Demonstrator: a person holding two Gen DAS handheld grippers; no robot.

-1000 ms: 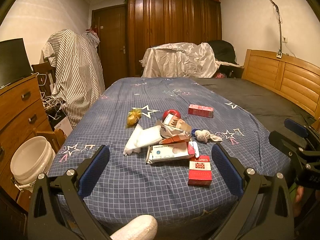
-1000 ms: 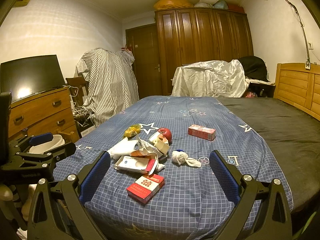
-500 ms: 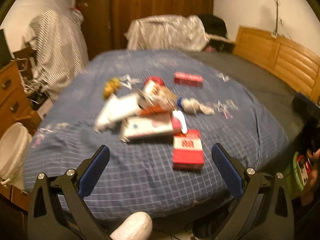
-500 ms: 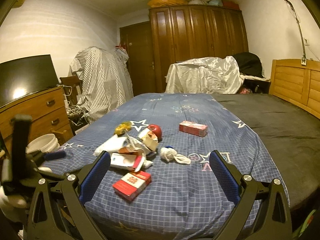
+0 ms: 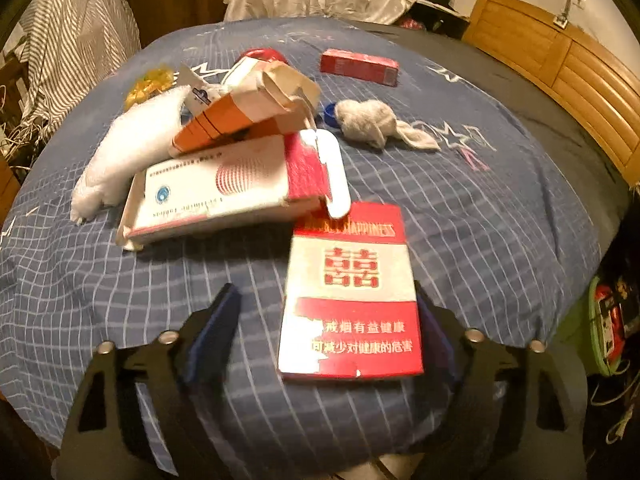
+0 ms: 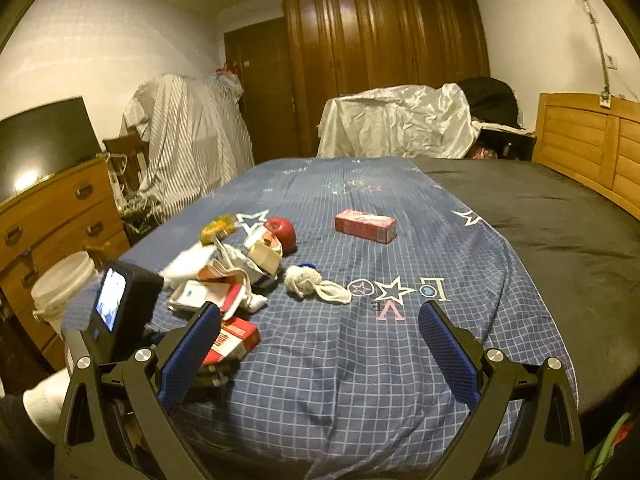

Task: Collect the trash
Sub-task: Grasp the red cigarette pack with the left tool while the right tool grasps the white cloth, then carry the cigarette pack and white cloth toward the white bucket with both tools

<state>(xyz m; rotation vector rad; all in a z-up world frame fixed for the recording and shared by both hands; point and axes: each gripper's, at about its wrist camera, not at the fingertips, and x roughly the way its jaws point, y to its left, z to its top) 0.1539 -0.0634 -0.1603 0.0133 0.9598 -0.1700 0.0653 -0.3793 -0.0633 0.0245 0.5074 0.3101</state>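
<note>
A cigarette pack [image 5: 349,294] is laid flat on the bedspread [image 5: 500,216] near the bed's front edge, between the closing jaws of the left gripper [image 5: 326,330], whose right pad appears just at the pack's edge and whose left pad is apart from it. Behind the pack and to the left, a torn flat box [image 5: 212,192] is overlapped by a crumpled carton [image 5: 244,114], with a towel [image 5: 128,148] at their left. A balled sock [image 5: 374,122] is found to the right of the pile. Farther back, a small box [image 5: 359,66] lies alone. The right gripper [image 6: 320,352] is held above the bedspread with nothing between its wide jaws. A bucket [image 6: 60,284] is placed on the floor left of the bed
</note>
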